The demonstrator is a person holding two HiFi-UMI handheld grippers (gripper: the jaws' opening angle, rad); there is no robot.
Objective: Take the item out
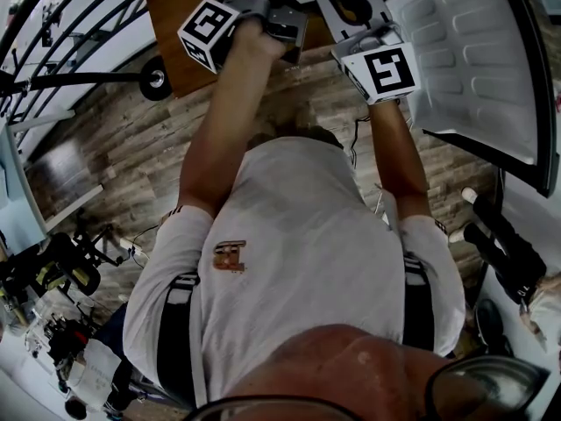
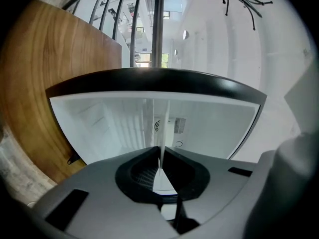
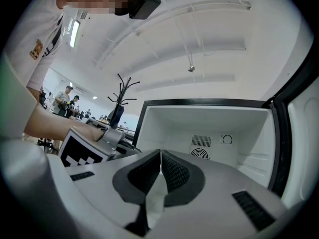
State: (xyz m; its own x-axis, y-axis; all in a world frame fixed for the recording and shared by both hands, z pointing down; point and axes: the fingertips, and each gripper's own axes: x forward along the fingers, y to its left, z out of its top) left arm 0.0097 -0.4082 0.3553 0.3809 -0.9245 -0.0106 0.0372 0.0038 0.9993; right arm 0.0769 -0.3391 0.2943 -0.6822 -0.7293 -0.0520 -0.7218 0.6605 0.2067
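Observation:
A small white fridge point(image 3: 199, 102) with a black rim stands open before me. Its inside shows bare white walls, a round fan vent point(image 3: 201, 153) and a dial point(image 3: 227, 139); no item shows in it. My left gripper point(image 2: 161, 166) points into the same fridge point(image 2: 154, 81), its jaws drawn together to a thin slit with nothing between them. My right gripper point(image 3: 160, 166) is shut too, also on nothing. In the head view the left gripper point(image 1: 279, 20) and the right gripper point(image 1: 351, 3) are held side by side in front of me, beside the open white door point(image 1: 473, 60).
A wooden panel point(image 2: 45, 83) flanks the fridge on the left. Wood-look floor point(image 1: 114, 139) lies below, with a black wheeled frame point(image 1: 158, 80) at the left. A coat stand point(image 3: 122, 91) and people at desks stand far behind. Cluttered gear sits at lower left point(image 1: 53, 323).

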